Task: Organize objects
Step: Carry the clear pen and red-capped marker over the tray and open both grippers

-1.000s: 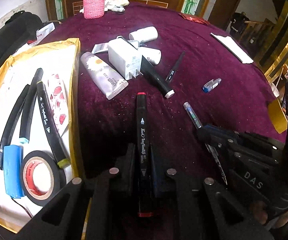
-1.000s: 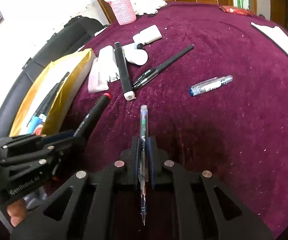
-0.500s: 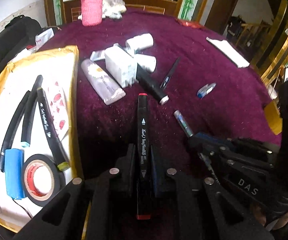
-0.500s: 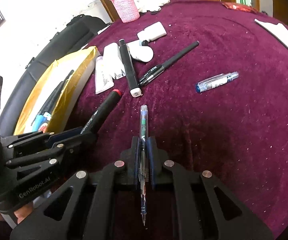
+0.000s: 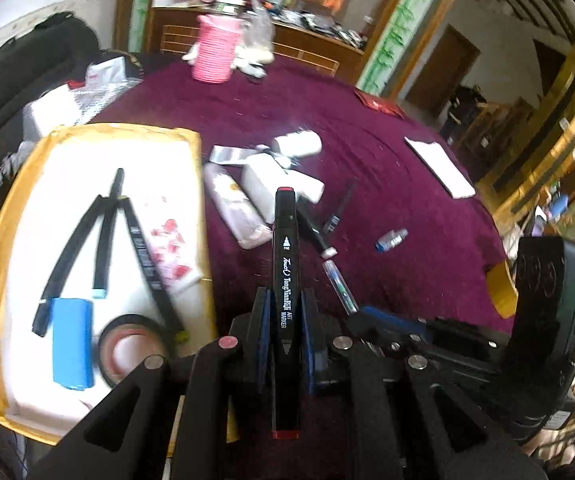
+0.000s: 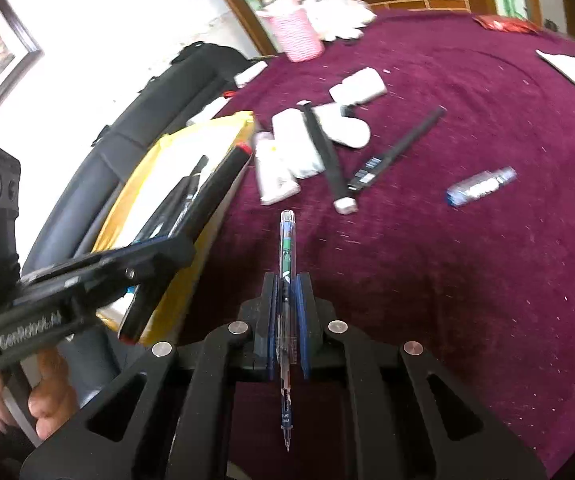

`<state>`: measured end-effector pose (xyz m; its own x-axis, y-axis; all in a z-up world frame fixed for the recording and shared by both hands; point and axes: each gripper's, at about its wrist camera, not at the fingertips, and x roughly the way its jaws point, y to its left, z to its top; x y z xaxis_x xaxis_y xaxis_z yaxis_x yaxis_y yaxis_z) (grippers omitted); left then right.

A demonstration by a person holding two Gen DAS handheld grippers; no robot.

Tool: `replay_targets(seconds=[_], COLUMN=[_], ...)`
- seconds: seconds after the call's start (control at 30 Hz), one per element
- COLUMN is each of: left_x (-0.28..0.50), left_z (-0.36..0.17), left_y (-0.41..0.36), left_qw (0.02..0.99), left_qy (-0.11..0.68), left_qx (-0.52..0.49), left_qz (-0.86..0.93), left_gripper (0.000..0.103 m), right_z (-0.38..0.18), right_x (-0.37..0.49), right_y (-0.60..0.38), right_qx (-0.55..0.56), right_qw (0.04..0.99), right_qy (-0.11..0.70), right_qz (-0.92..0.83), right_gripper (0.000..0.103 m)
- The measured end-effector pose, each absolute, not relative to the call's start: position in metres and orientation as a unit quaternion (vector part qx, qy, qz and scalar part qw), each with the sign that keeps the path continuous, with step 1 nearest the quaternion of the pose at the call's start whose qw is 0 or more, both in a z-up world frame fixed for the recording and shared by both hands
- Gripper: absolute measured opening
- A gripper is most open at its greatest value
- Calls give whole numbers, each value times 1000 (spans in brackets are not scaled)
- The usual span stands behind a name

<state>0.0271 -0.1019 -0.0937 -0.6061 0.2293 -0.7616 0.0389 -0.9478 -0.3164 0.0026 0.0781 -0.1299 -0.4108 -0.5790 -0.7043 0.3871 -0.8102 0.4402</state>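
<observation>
My left gripper (image 5: 284, 300) is shut on a black marker with red ends (image 5: 284, 256) and holds it in the air above the maroon table, beside the yellow-rimmed tray (image 5: 197, 168). The tray holds black markers (image 5: 143, 248), a blue block (image 5: 70, 340) and a tape roll (image 5: 127, 350). My right gripper (image 6: 286, 284) is shut on a clear pen with green inside (image 6: 286, 248), lifted over the table. In the right wrist view the left gripper (image 6: 159, 252) and its marker (image 6: 211, 184) hang over the tray's near edge (image 6: 207, 128).
Loose on the maroon cloth (image 6: 447, 280) lie a white tube (image 5: 235, 216), a white charger (image 5: 263, 180), white bottles (image 6: 357, 88), a black marker with a white end (image 6: 327, 156), a black pen (image 6: 399, 148) and a small clear-blue pen (image 6: 481, 186). A pink cup (image 5: 213, 54) stands far back.
Both grippers have lifted with their pens, and the views tilted up. The left gripper with the marker moved left toward the tray; the right kept its pen and followed.
</observation>
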Motion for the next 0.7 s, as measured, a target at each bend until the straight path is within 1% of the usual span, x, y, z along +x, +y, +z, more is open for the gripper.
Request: replay_targets(seconds=[0.3, 0.47, 0.7], left_x=[44, 35, 22], left_z=[-89, -106, -133], left_y=[-181, -210, -224], left_qw=[-14, -43, -62], left_qy=[-198, -203, -210], left_qx=[-417, -431, -459], left_qz=[887, 878, 861], left_gripper=[13, 13, 13], right_z=[-116, -113, -127], right_x=[-3, -13, -39], right_y=[27, -14, -66], right_qx=[464, 470, 495], right_qw=[356, 380, 389], right_qy=[-93, -75, -63], right_qz=[-806, -793, -774], right_gripper=[9, 9, 9])
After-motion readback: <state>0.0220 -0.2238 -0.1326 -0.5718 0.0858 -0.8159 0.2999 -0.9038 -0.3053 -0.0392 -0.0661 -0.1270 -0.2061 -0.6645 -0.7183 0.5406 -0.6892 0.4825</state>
